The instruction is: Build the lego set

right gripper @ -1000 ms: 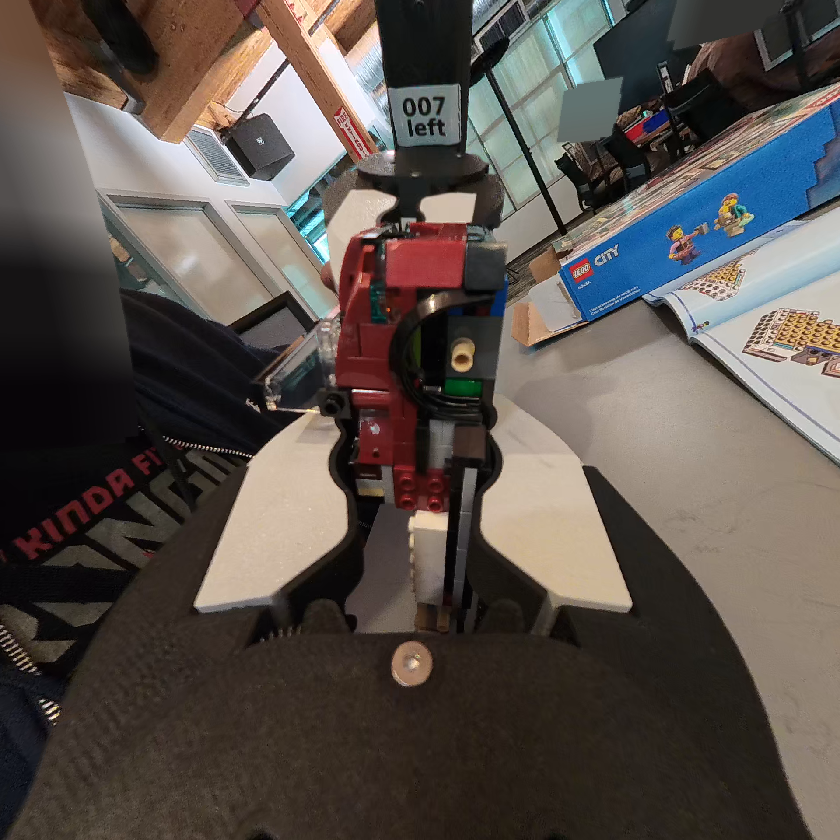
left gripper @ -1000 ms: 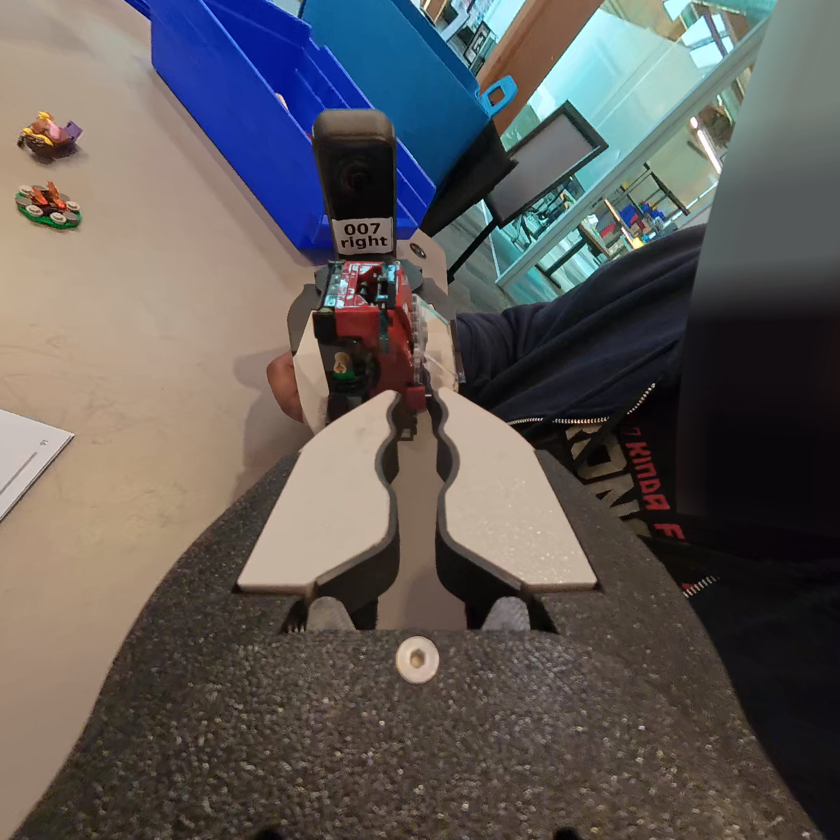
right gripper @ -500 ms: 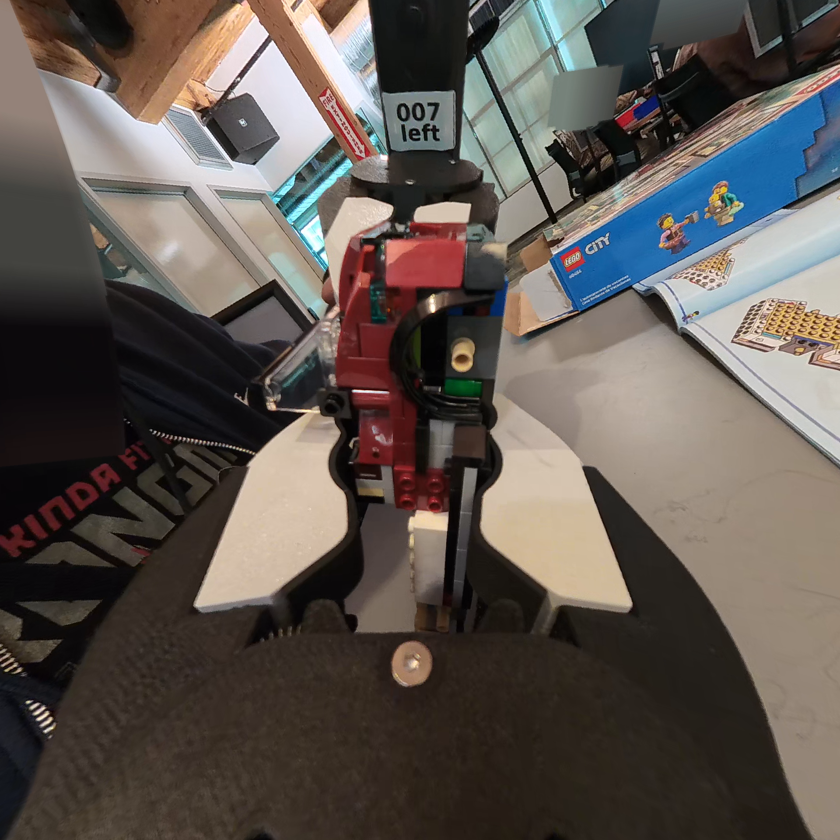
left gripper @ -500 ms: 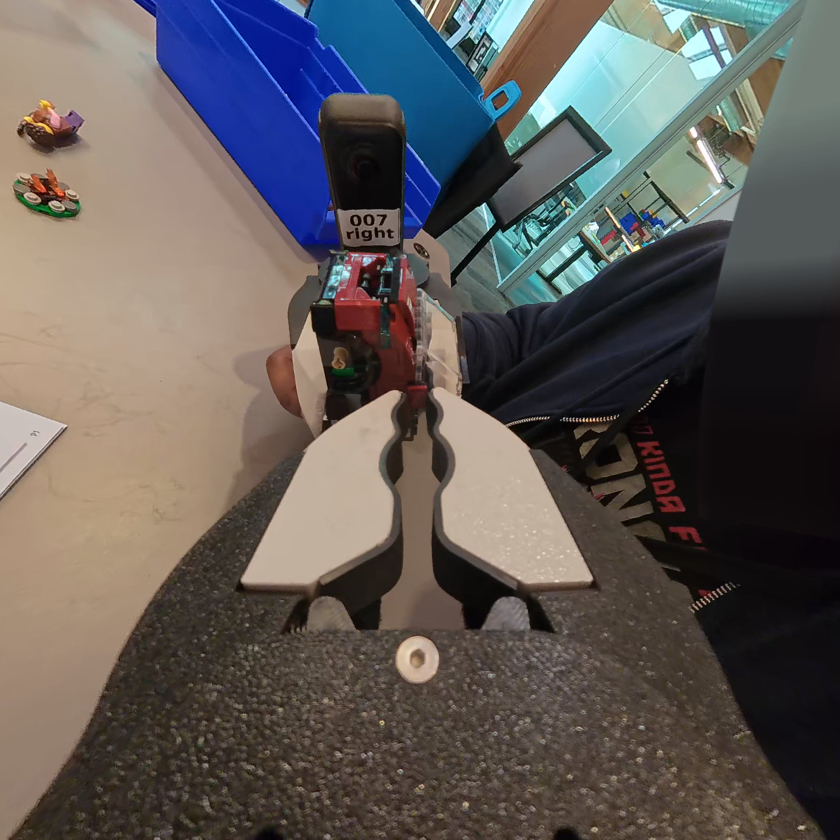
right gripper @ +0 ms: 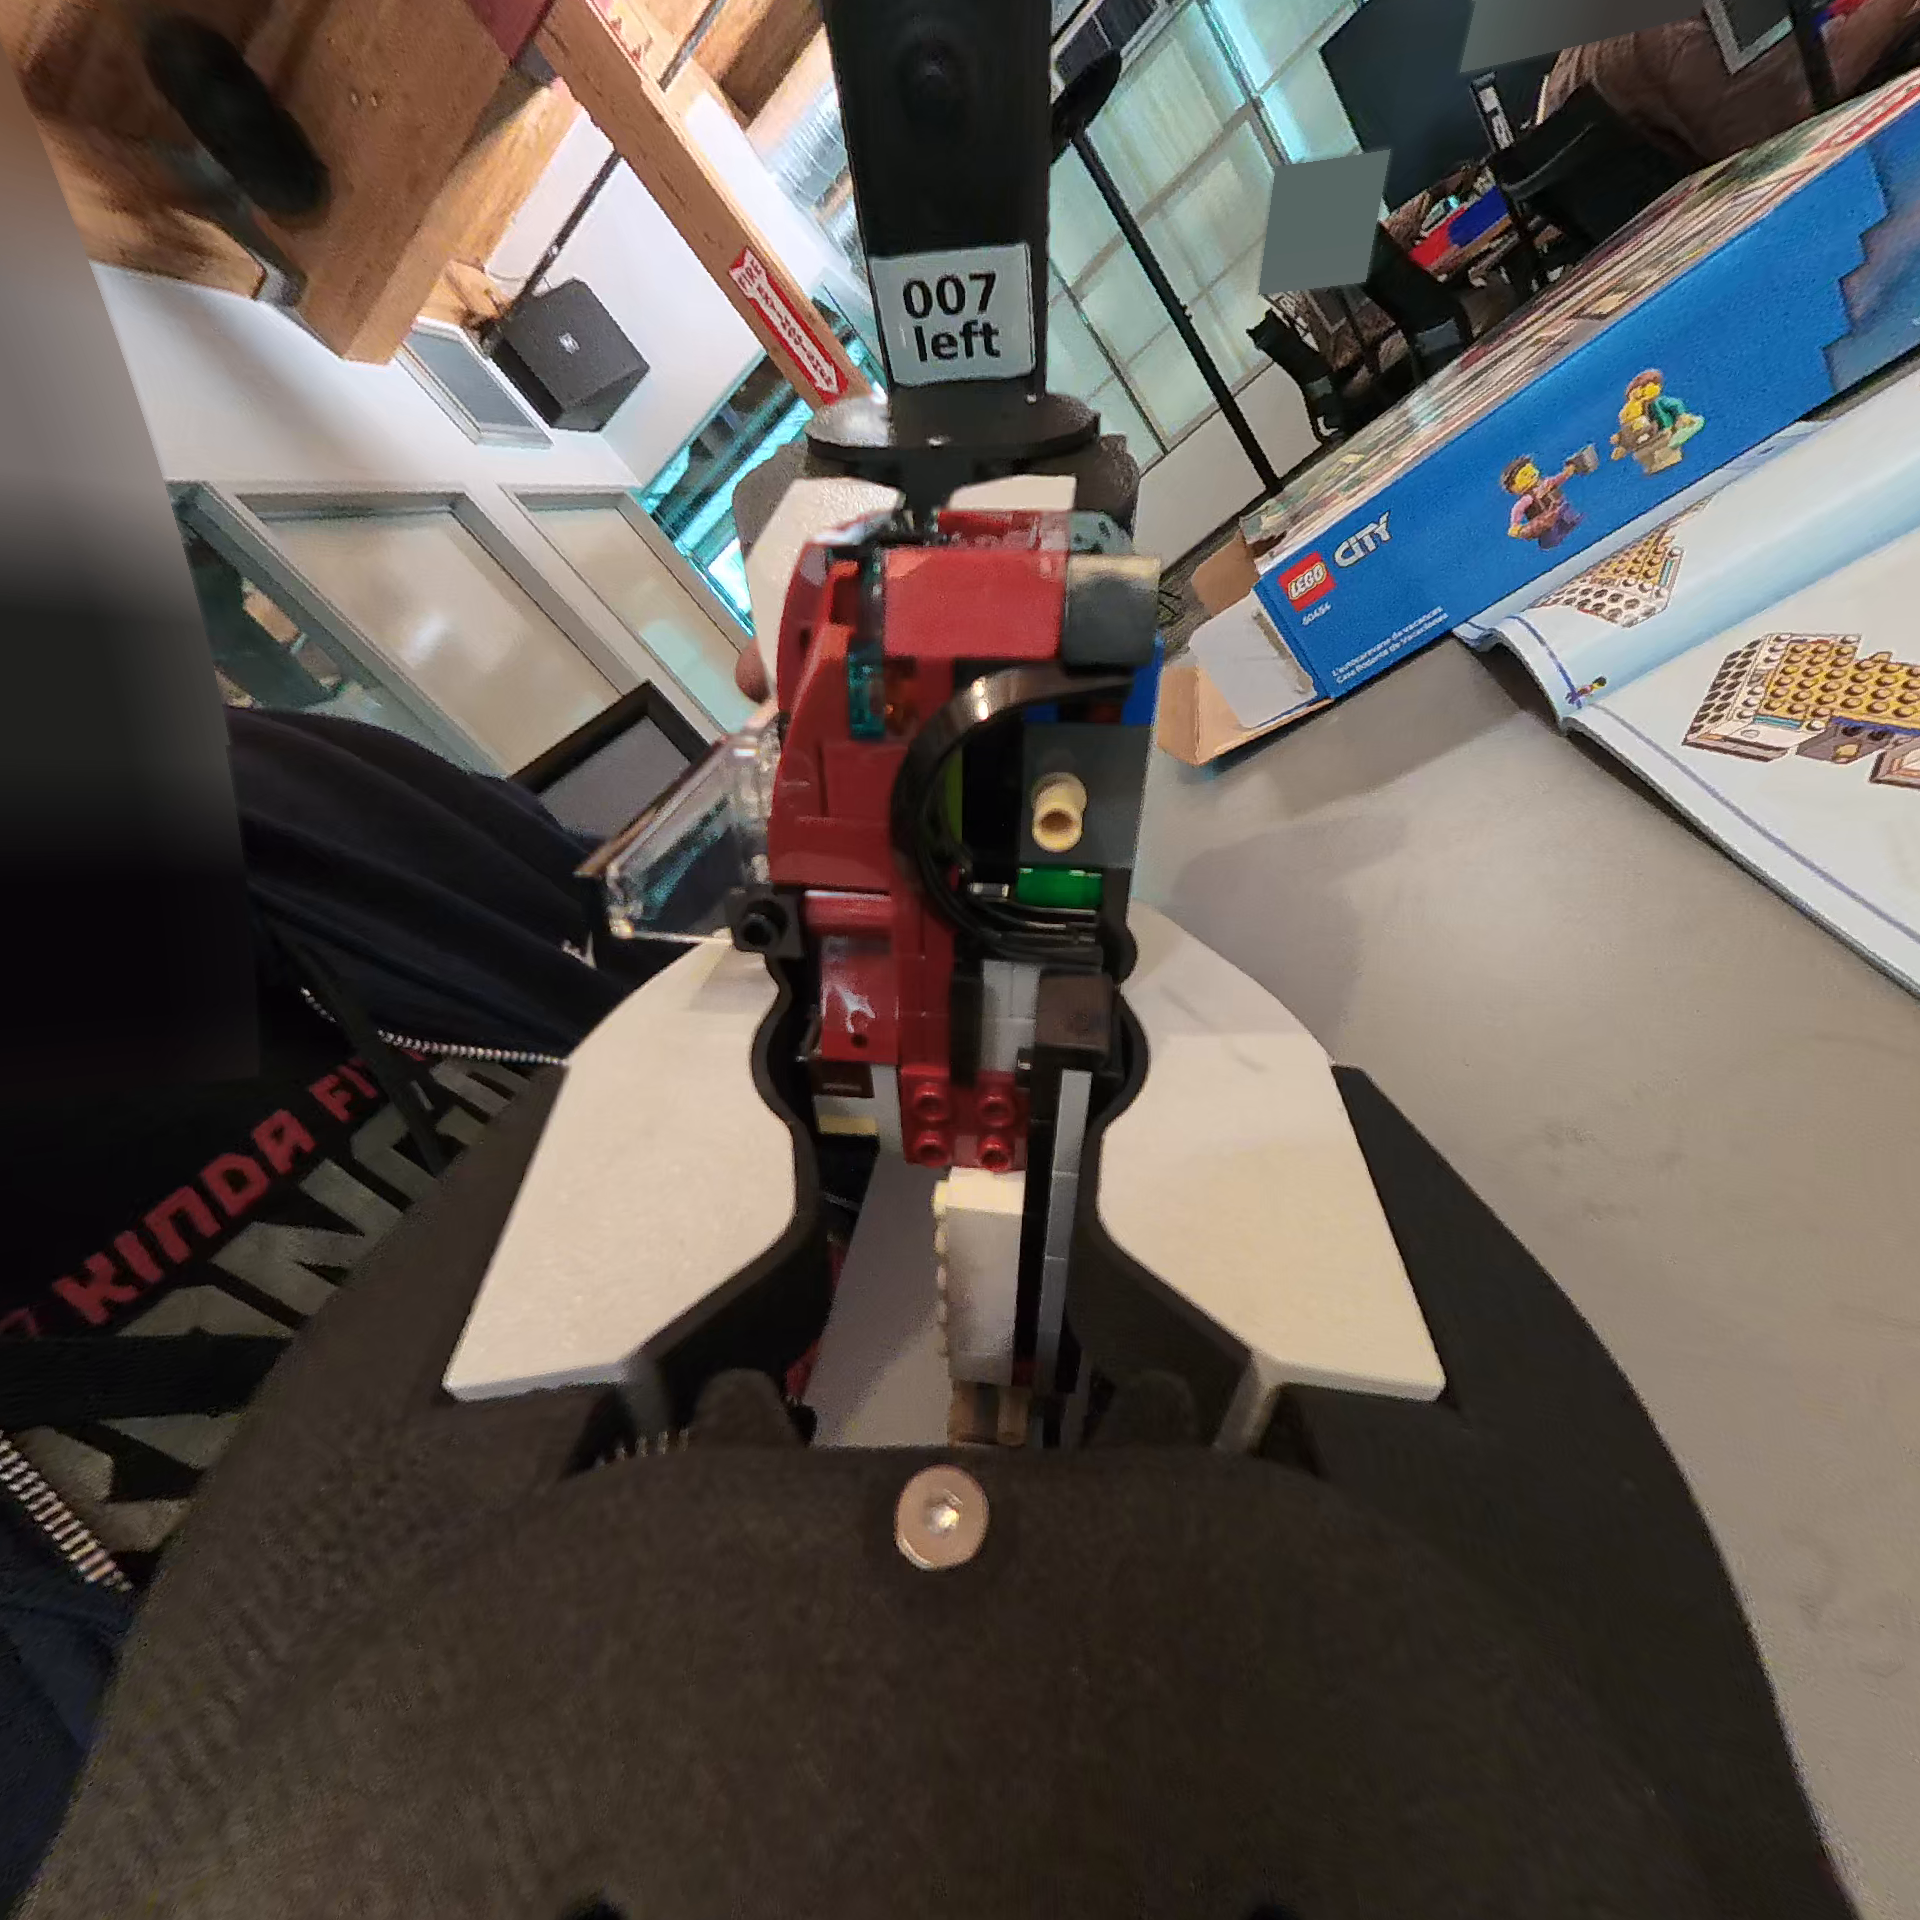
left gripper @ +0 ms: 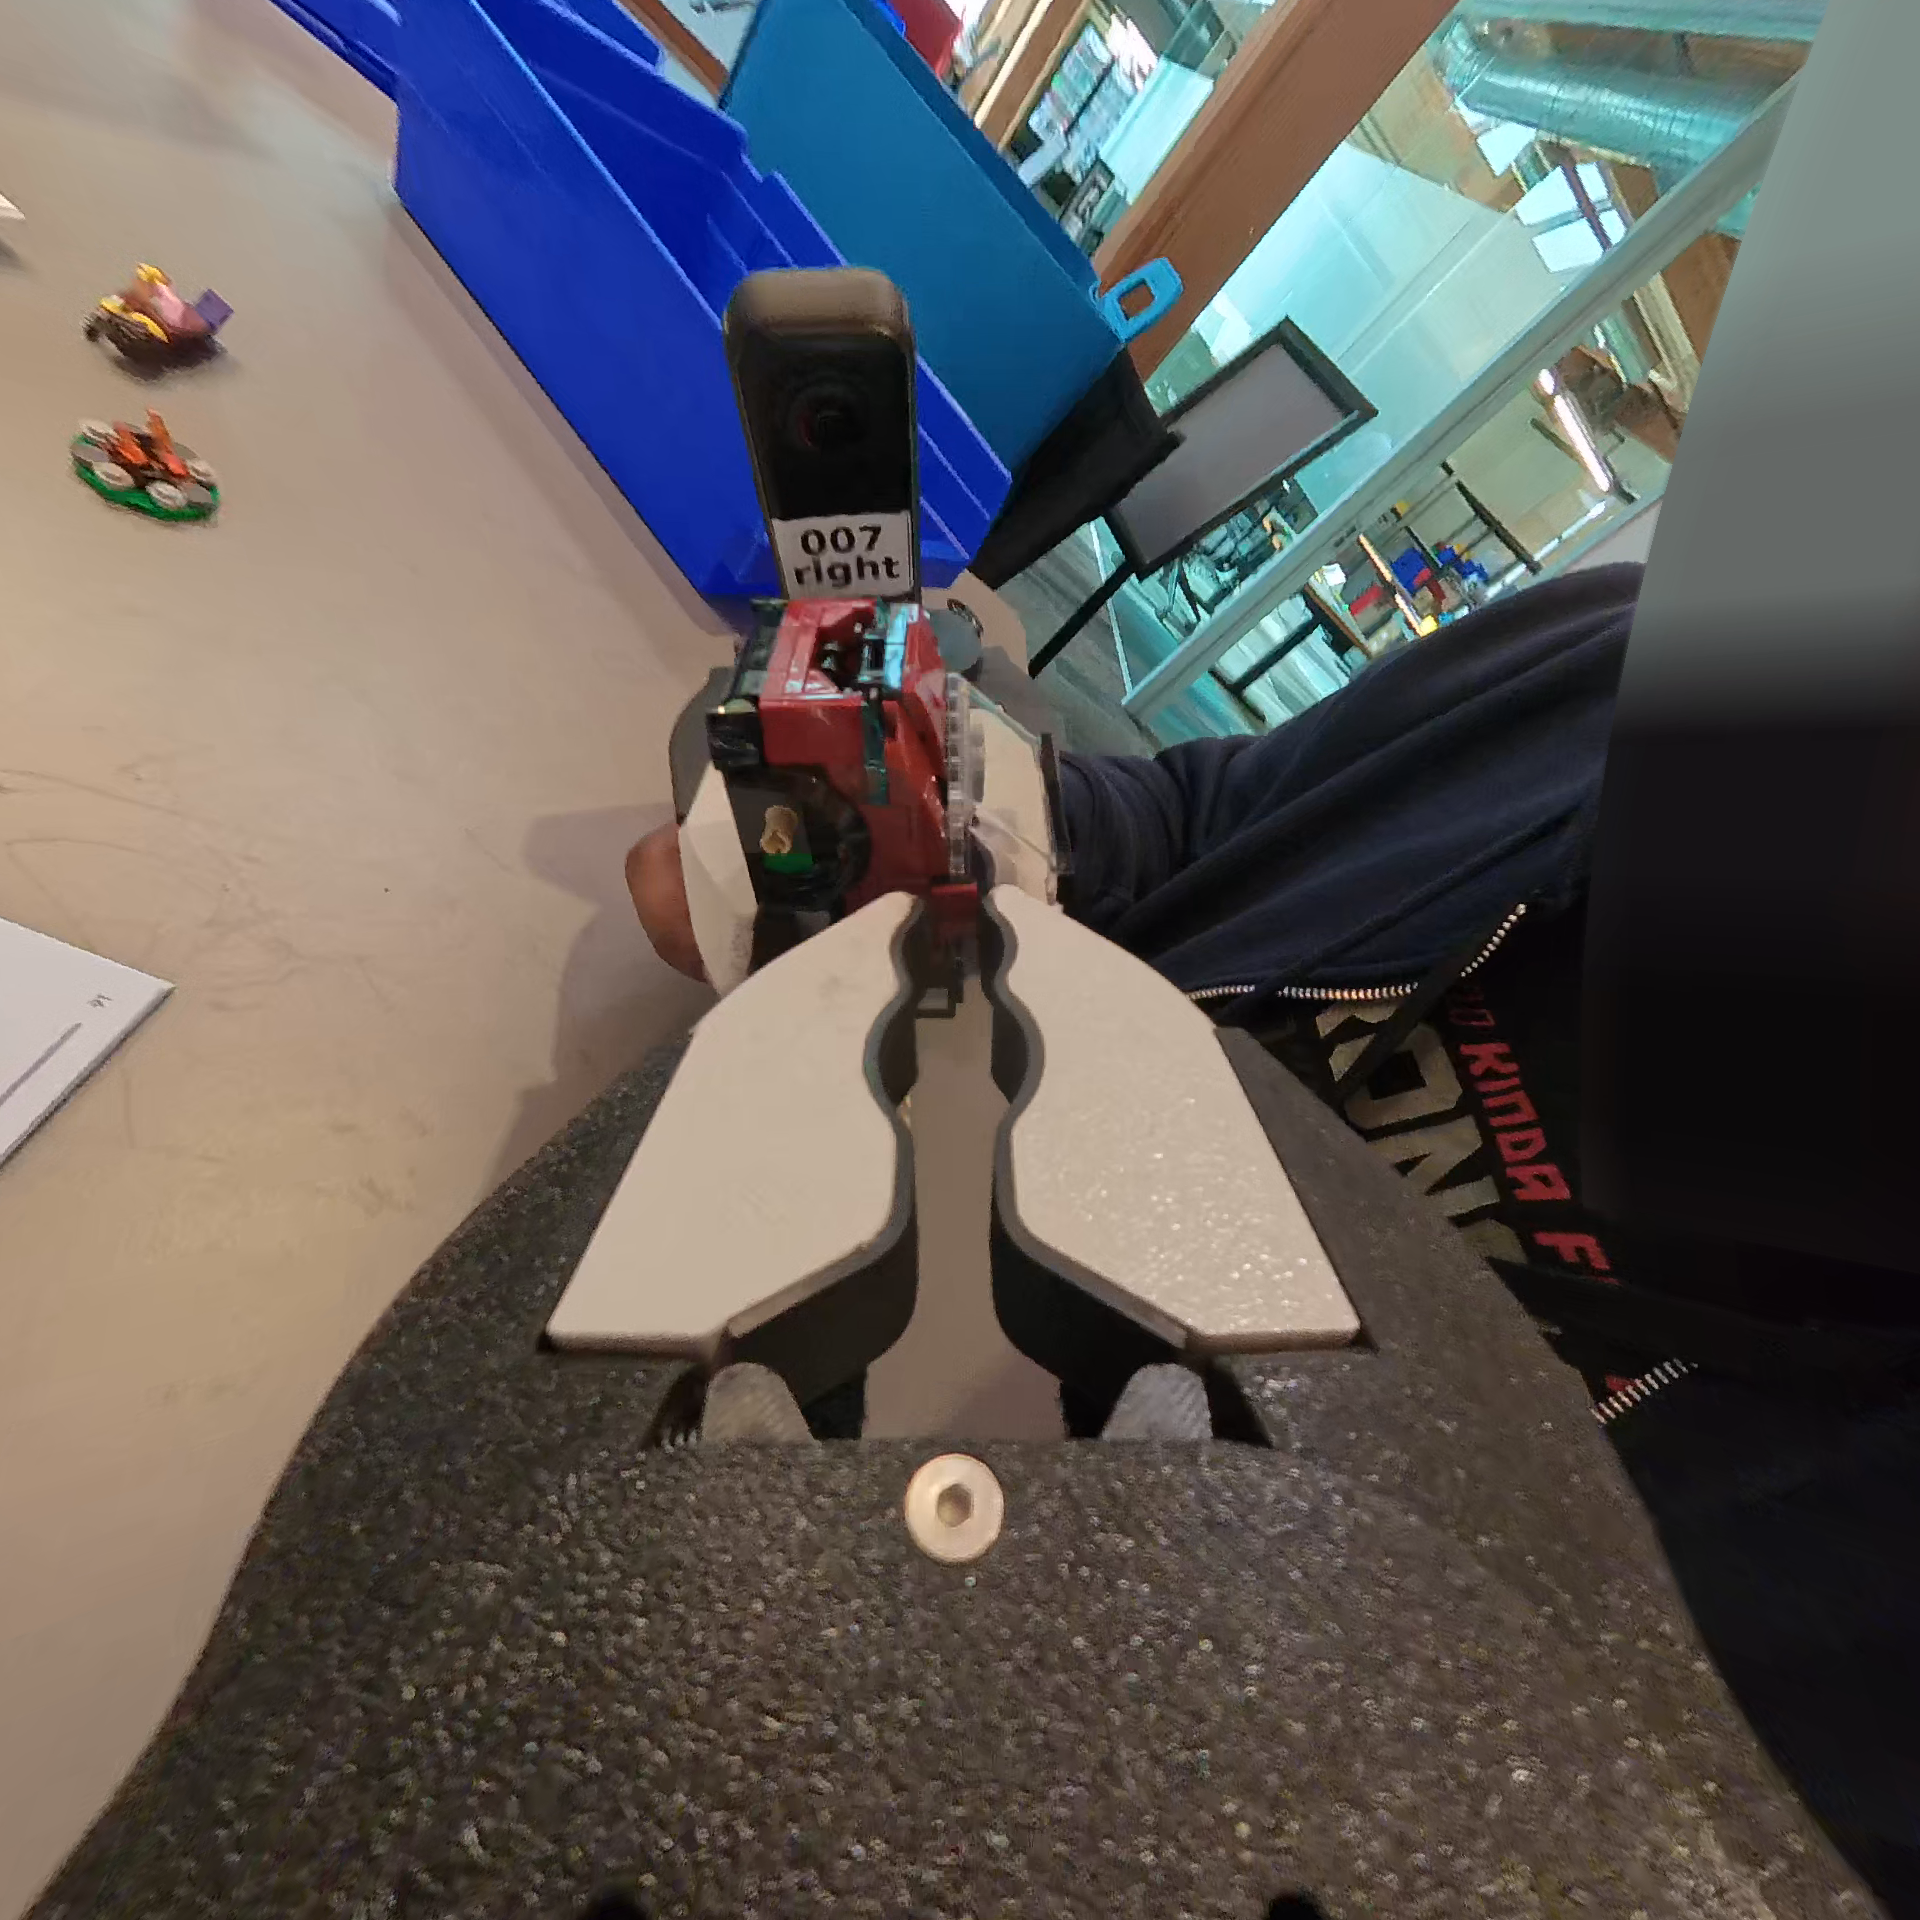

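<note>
My right gripper [right gripper: 951, 1039] clamps the dark-red brick model [right gripper: 914, 831], left gripper [left gripper: 948, 920] pinches a small red piece [left gripper: 954, 896] against it; seating unclear.

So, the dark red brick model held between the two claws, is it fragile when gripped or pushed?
Probably fragile: the dark red brick model is many small snapped pieces, so pushing may pop some off. The clear windscreen juts out sideways, likely detaching first. It looks stiff, held in the right claw.

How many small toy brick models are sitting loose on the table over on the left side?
2. A purple and yellow model lies farther back; a model on a green round base lies nearer. Others may be out of view.
</note>
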{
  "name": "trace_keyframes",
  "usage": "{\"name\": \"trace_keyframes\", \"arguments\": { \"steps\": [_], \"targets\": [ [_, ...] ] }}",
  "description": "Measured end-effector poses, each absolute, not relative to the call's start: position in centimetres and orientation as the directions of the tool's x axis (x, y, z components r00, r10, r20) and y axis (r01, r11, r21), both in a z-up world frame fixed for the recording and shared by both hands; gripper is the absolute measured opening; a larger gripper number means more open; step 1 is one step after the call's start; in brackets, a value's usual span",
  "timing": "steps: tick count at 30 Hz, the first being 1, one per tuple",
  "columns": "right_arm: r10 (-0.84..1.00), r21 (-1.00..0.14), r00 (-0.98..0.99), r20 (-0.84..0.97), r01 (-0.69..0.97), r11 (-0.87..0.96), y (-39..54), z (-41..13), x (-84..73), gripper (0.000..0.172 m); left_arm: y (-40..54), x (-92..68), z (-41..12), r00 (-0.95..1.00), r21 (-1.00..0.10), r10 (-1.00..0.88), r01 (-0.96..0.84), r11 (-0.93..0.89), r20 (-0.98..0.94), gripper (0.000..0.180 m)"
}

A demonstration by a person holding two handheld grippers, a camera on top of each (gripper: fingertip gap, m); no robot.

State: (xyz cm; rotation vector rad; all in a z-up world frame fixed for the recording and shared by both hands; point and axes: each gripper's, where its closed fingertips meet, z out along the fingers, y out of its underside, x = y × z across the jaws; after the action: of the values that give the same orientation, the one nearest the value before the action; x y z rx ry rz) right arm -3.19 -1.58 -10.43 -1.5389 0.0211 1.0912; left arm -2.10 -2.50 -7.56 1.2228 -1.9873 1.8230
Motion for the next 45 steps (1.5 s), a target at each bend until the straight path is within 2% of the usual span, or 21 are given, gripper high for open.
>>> {"name": "trace_keyframes", "arguments": {
  "steps": [4,9,21,32,37,39,45],
  "targets": [
    [0.521,-0.726,0.526,-0.672,-0.607,-0.323,-1.2,-10.5,-3.0,0.054,-0.6,-0.8,-8.4,-0.584,-0.741,-0.483,-0.627,-0.241,0.652,0.038],
    [0.493,-0.675,0.488,-0.720,-0.657,-0.336,-0.6,-10.8,-2.5,0.054,-1.1,-1.1,-11.5,-0.532,-0.669,-0.418,-0.666,-0.330,0.736,0.052],
    [0.439,-0.681,0.531,-0.724,-0.648,-0.340,0.4,-11.9,-2.5,0.054,-2.3,-1.6,-13.1,-0.530,-0.636,-0.352,-0.644,-0.425,0.772,0.050],
    [0.342,-0.736,0.652,-0.677,-0.600,-0.312,0.8,-12.4,-1.1,0.059,-2.5,-1.4,-13.7,-0.488,-0.550,-0.265,-0.659,-0.513,0.832,0.045],
    [0.311,-0.699,0.626,-0.715,-0.621,-0.356,0.7,-12.7,-0.9,0.060,-2.6,-1.2,-13.6,-0.444,-0.459,-0.174,-0.689,-0.561,0.879,0.045],
    [0.295,-0.660,0.591,-0.751,-0.658,-0.362,0.8,-12.6,-0.6,0.048,-2.8,-1.2,-13.5,-0.447,-0.461,-0.172,-0.692,-0.556,0.878,0.045],
    [0.269,-0.610,0.547,-0.793,-0.709,-0.354,0.8,-13.0,-0.2,0.048,-3.2,-0.9,-13.7,-0.437,-0.462,-0.189,-0.688,-0.559,0.879,0.047]
  ]
}}
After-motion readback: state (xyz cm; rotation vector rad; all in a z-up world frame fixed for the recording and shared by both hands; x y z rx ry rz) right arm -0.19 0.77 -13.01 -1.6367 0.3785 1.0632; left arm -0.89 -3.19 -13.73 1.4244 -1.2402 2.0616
